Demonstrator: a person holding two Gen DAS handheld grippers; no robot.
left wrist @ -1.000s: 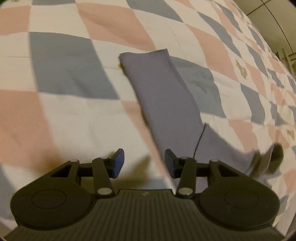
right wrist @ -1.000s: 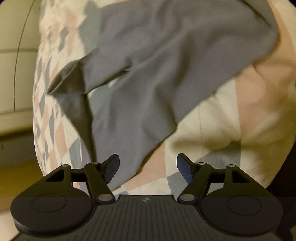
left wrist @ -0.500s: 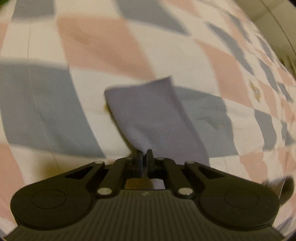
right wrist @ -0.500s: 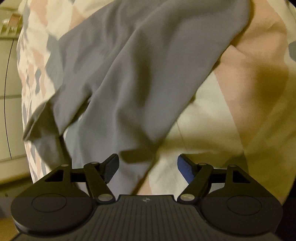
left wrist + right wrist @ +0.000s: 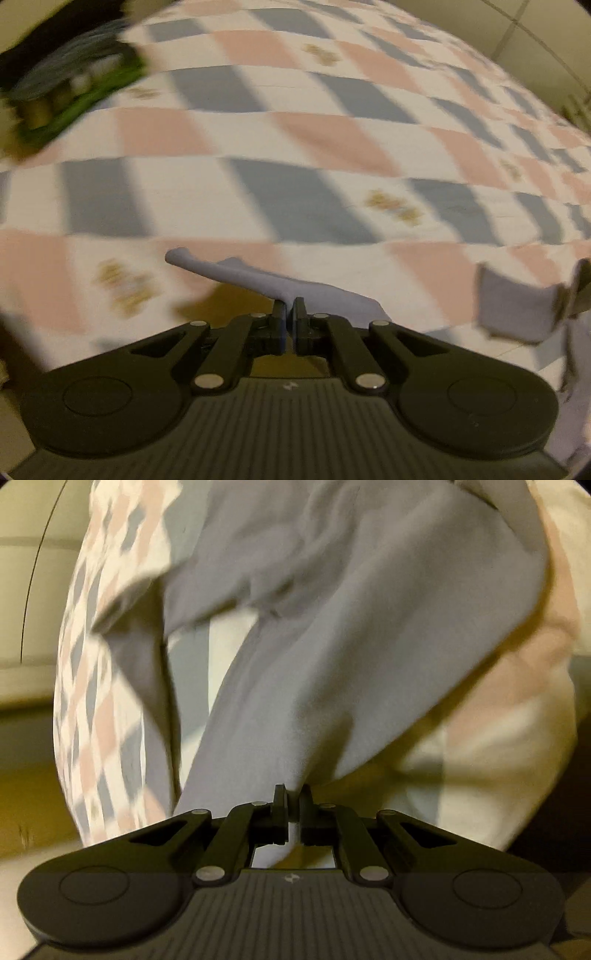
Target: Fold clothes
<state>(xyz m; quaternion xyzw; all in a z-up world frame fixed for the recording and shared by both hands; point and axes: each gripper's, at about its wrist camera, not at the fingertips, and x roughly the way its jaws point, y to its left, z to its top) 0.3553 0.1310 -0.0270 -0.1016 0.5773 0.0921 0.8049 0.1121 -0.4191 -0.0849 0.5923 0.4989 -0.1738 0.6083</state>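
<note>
A grey garment lies on a bed with a pink, grey and white checked cover. My left gripper is shut on one edge of the grey garment and holds it lifted above the cover. My right gripper is shut on another end of the same garment, which stretches away from its jaws over the bed. In the left wrist view, another lifted part of the garment shows at the right edge. The right gripper itself is hard to make out there.
A blurred green and dark object sits at the far left corner of the bed. A pale wall or cabinet stands beyond the bed's edge on the left of the right wrist view.
Both grippers were open a second ago. The left shut on the garment half a second ago and has lifted it. The right has now shut on the garment too.
</note>
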